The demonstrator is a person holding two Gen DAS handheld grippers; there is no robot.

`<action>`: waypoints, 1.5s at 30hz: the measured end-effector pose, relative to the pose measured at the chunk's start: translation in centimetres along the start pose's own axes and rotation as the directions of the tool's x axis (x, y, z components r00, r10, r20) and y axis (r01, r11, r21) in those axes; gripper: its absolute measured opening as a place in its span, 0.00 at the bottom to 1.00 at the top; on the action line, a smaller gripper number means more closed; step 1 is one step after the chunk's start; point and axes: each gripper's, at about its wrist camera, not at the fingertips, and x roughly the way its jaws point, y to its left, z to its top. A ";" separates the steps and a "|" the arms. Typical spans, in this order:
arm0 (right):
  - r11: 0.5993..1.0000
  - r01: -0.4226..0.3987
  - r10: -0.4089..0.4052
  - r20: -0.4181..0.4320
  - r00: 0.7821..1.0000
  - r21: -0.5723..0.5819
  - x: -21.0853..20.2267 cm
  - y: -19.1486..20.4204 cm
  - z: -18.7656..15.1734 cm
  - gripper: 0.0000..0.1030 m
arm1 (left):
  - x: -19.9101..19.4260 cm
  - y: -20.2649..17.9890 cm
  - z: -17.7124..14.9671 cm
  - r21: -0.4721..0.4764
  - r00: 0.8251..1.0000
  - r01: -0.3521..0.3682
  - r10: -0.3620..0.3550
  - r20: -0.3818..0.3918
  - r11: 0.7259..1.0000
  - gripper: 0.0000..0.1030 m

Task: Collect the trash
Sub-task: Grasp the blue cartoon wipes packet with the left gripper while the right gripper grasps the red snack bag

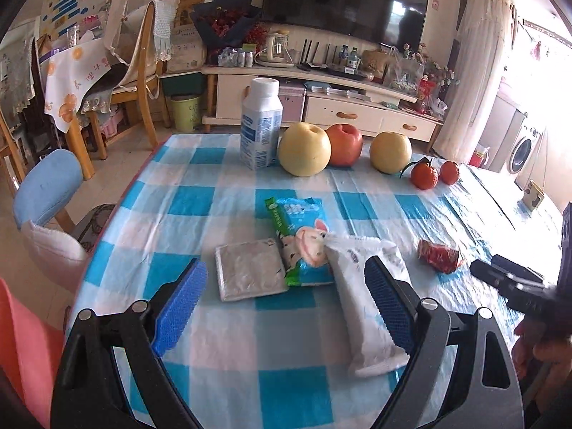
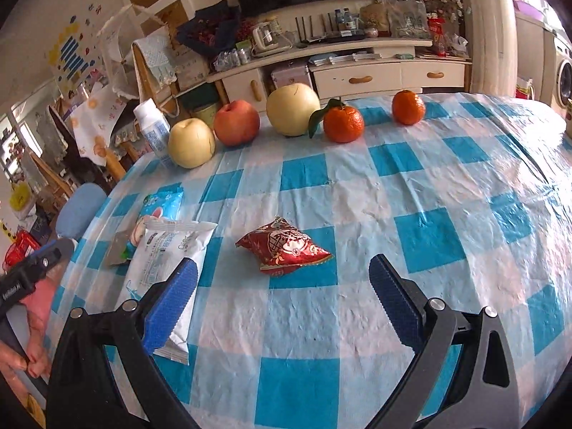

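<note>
Here, the left tongs (image 1: pixel 286 304) are spread wide and grasp nothing, hovering low over the checked surface (image 1: pixel 228 364); the silver packet (image 1: pixel 248 273) and blue wrapper (image 1: pixel 304 246) lie between the fingers, and the white wrapper (image 1: pixel 364 307) runs under the right pad. The right tongs (image 2: pixel 282 298) are likewise wide apart and empty, with the red wrapper (image 2: pixel 286 250) lying just ahead of them. Fruit (image 2: pixel 236 123) and a bottle (image 1: pixel 261 125) line the far edge.
</note>
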 end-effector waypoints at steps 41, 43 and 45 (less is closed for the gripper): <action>0.993 -0.014 -0.005 -0.156 0.988 -0.117 5.6 -0.2 1.8 0.52 | 13.8 -3.8 4.0 0.024 0.927 -0.165 0.163 -0.339 0.986 0.50; 0.993 -0.013 -0.006 -0.157 0.988 -0.120 5.5 -0.1 1.7 0.52 | 13.3 -3.5 3.9 0.012 0.929 -0.164 0.158 -0.335 0.986 0.49; 0.993 -0.015 -0.003 -0.157 0.988 -0.117 5.5 -0.1 1.7 0.52 | 12.6 -3.2 3.7 -0.003 0.934 -0.162 0.152 -0.324 0.987 0.48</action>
